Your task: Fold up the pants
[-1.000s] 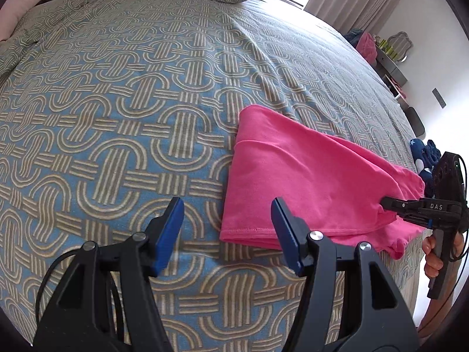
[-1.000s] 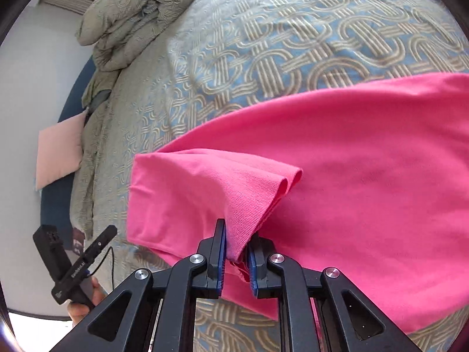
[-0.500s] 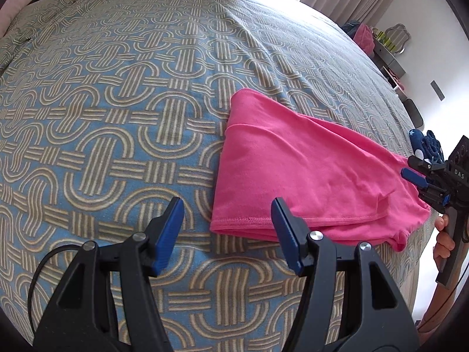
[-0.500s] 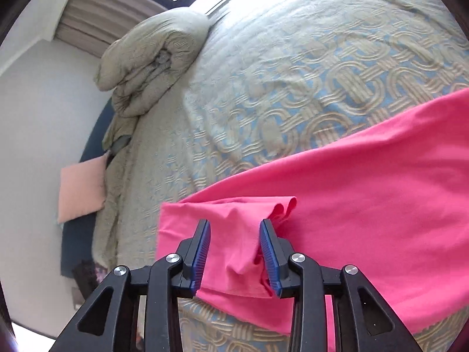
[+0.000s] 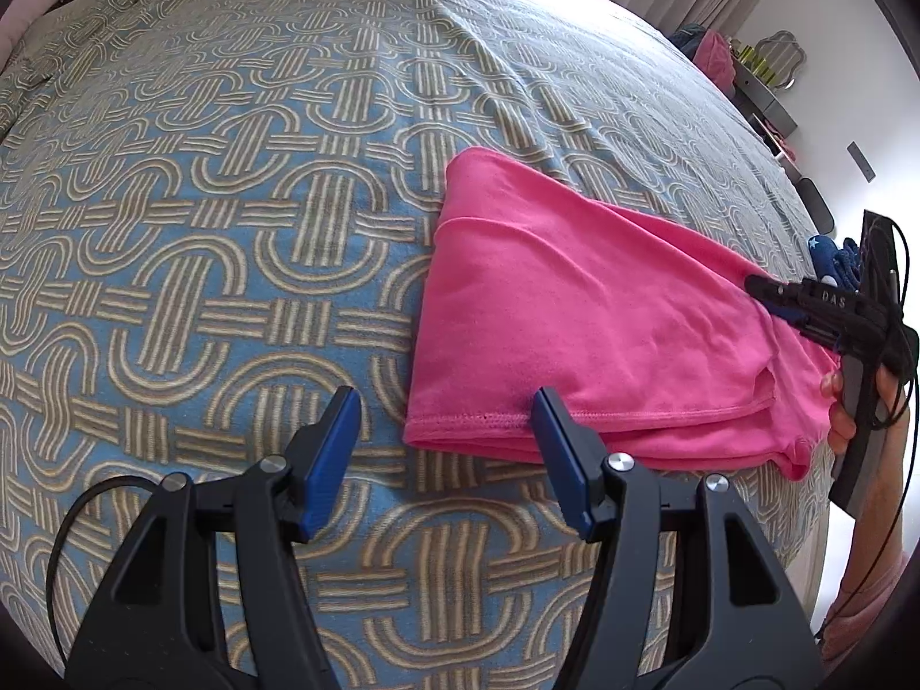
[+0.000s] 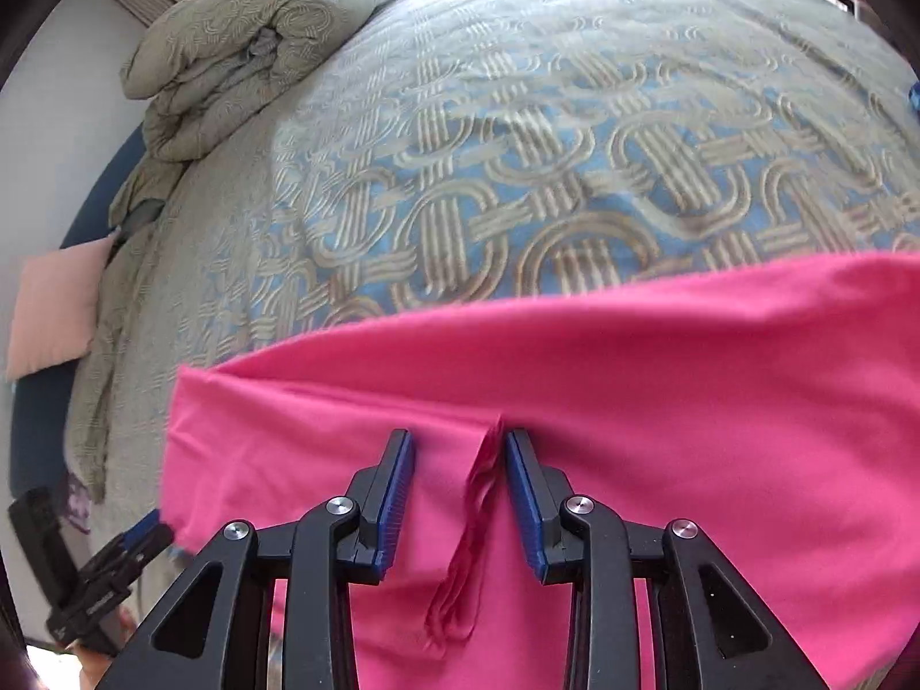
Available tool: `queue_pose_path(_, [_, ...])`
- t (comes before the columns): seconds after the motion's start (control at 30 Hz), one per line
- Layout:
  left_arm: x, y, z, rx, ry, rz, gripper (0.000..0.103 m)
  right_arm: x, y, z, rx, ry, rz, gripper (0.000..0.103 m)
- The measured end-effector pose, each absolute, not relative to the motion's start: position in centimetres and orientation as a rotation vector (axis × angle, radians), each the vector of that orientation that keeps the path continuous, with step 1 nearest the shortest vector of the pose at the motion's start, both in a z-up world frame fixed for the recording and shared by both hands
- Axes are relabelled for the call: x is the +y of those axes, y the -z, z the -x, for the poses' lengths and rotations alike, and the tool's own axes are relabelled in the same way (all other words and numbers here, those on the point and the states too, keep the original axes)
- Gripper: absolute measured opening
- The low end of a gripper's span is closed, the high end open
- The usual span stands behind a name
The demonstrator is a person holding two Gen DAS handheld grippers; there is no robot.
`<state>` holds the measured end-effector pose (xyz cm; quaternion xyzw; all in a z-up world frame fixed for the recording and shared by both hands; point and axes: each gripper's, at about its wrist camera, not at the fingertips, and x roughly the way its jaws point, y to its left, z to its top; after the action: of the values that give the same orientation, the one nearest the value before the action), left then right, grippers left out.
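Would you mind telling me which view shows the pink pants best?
The left wrist view: the pants lie folded on the bed with nearly their whole outline visible. The right wrist view shows only a blurred close-up of fabric, with a raised ridge between the open right gripper fingers.

Pink pants lie on a blue bedspread with tan interlocking loops.

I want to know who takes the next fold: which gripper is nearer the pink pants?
Right. The right gripper is open over the pink pants, astride a raised fabric ridge. The left gripper is open just off their hemmed corner, above the bedspread.
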<state>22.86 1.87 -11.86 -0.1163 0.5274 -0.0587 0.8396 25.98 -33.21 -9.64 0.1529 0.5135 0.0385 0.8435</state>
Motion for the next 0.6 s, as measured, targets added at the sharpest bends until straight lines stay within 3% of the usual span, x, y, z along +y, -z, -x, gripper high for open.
queue_pose_path(0.13, [1.8,12.2,-23.1,1.123,0.115,0.255,0.063,-33.4,7.6,-25.3,0.991,0.026,-0.281,0.034])
queue_pose_path(0.27, [1.8,12.5,-23.4,1.122,0.112,0.251,0.063,-32.0,6.8,-22.5,1.078,-0.277,-0.359,0.035])
queue_pose_path(0.43, [1.8,13.0,-23.8,1.132,0.07,0.242,0.064,-28.8,10.2,-19.8,1.192,-0.124,0.087,0.037])
queue_pose_path(0.6, [2.2,12.2,-23.2,1.116,0.044,0.222,0.064,-29.6,9.0,-18.0,1.139,0.001,0.143,0.044])
